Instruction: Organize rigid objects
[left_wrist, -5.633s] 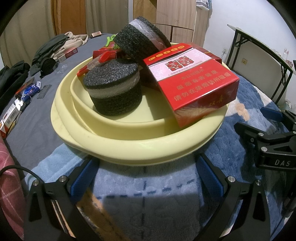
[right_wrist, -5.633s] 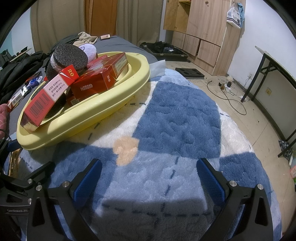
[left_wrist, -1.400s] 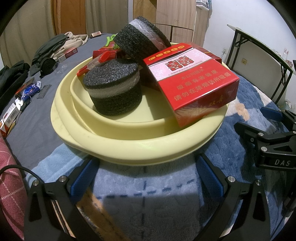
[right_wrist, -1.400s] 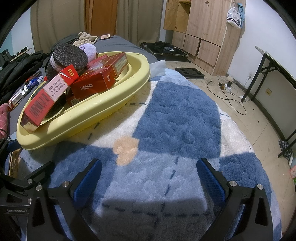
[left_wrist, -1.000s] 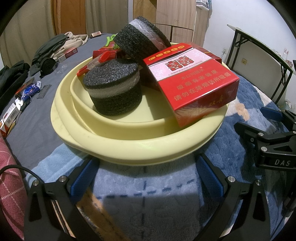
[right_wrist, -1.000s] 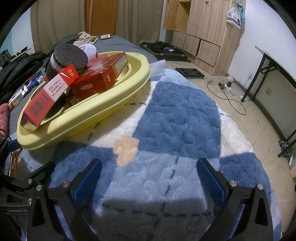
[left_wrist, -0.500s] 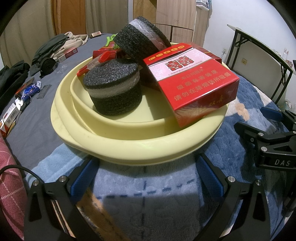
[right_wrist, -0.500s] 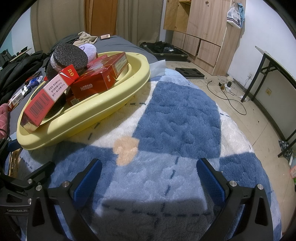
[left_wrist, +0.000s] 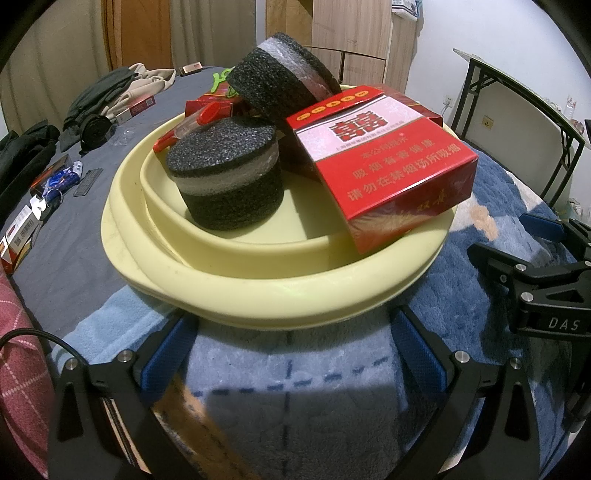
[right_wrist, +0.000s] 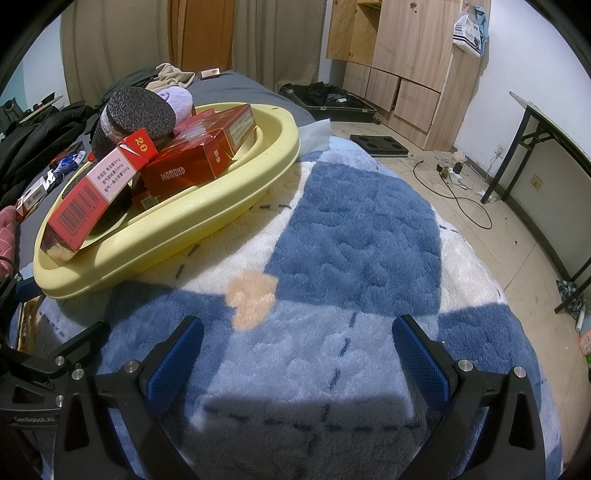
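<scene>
Left wrist view: the left gripper (left_wrist: 291, 343) stands wide apart and empty, low over the blanket (left_wrist: 295, 387), its tips just short of the yellow basin (left_wrist: 258, 291). Inside sit a foam puck (left_wrist: 225, 177) upright, a second one (left_wrist: 280, 85) tilted behind it, and a red box (left_wrist: 384, 162) (leaning on the rim). The right gripper (right_wrist: 295, 354) is likewise spread and empty, beside the basin.

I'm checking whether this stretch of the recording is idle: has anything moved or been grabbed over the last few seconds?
Nothing visibly changed. Both grippers, left and right, hover open over the blanket, holding nothing, and the yellow basin with its foam rolls and red cartons sits as before.
</scene>
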